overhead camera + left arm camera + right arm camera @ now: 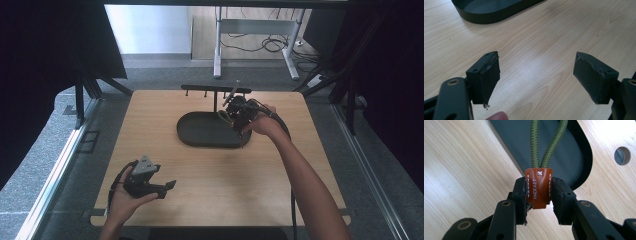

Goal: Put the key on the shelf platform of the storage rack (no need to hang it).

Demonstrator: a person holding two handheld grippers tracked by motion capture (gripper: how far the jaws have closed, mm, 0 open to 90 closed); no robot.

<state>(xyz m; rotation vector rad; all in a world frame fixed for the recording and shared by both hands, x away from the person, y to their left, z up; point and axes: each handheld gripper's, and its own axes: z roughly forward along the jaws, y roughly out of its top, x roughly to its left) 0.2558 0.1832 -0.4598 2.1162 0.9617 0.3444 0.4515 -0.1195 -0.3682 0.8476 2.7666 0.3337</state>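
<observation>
Bare forearms; each black claw [170,186] trails a cable, the left bearing a grey three-cornered plate.

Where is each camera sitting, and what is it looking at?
High view: above the person's side, looking forward and down on the wooden table; both forearms and hands show.
Left gripper view: rides the left tool, facing the tabletop; two open jaws, a fingertip below.
Right gripper view: rides the right tool, jaws shut on a brown leather tab with green cord.
Shared: all three see the black oval tray.
</observation>
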